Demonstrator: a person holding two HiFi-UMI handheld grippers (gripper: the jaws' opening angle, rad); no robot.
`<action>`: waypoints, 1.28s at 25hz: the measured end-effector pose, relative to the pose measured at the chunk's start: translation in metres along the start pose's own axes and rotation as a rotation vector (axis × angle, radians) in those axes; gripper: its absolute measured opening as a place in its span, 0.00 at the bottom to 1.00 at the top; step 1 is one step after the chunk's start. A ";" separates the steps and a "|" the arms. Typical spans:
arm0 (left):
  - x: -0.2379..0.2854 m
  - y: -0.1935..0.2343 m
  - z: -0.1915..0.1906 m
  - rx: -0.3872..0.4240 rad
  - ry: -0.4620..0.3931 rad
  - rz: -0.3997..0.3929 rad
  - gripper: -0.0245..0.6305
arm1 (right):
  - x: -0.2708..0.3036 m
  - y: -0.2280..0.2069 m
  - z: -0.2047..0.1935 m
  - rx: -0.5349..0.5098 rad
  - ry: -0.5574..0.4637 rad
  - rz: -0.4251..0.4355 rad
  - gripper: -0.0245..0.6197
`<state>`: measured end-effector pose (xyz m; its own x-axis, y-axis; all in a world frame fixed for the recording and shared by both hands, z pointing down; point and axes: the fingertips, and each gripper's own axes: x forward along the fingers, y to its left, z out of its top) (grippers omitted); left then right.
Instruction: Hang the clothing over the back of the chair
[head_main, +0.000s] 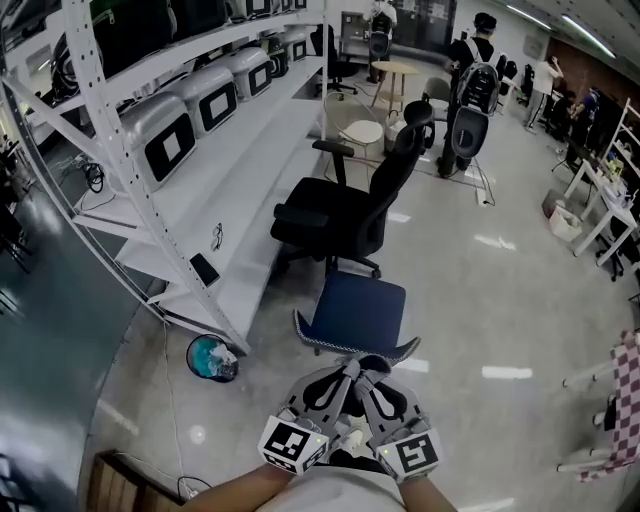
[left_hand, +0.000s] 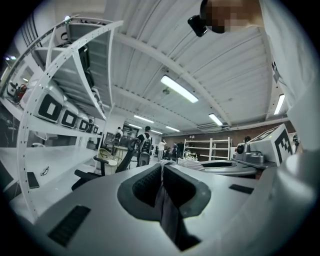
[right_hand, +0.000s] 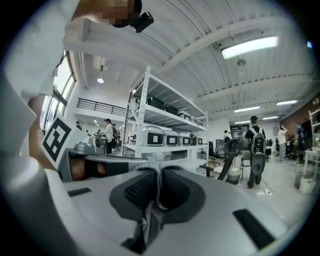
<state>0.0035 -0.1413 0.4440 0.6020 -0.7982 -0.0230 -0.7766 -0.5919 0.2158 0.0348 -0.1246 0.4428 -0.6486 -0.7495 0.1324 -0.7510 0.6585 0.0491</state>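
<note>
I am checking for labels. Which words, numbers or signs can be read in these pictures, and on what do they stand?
None can be read.
The left claw and right claw carry black-and-white square markers: patterns, no letters.
The grey boxes on the white metal shelf show white patches, too small to read.

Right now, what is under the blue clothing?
Around the blue clothing only grey floor shows; the patch directly beneath it is covered. The black chair stands beyond it.
</note>
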 end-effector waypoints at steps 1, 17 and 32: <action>0.011 0.002 0.002 -0.001 -0.005 0.018 0.07 | 0.002 -0.012 0.000 -0.009 0.006 0.013 0.10; 0.072 0.097 0.005 -0.040 0.010 0.163 0.07 | 0.051 -0.097 -0.015 0.051 0.040 -0.002 0.10; 0.116 0.183 0.029 -0.027 -0.020 0.177 0.07 | 0.098 -0.152 -0.002 0.009 0.061 -0.064 0.10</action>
<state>-0.0747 -0.3454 0.4529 0.4520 -0.8920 -0.0014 -0.8649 -0.4387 0.2441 0.0854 -0.2981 0.4502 -0.5907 -0.7844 0.1894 -0.7919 0.6086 0.0507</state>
